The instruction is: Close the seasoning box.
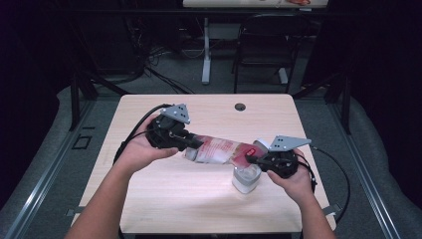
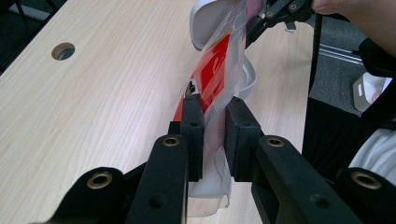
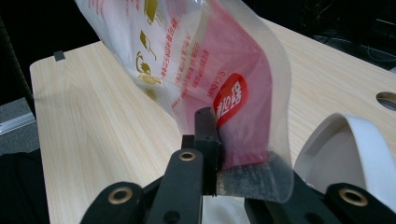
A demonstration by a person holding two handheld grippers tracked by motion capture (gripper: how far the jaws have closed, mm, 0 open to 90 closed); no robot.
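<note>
Pouring: bag (image 1: 219, 151) stretched between left gripper (image 1: 191, 143) and right gripper (image 1: 253, 160), both clamped on it; keep its mouth over jar (image 1: 246, 179), tilting slowly.

A light wood-grain rectangular table (image 1: 164, 199) carries the work — its top pale and smooth, with a round cable hole (image 1: 240, 107) near the far edge. Directly on it stands one thing — a small clear plastic cup with white contents (image 1: 246, 180), toward the near right side.
</note>
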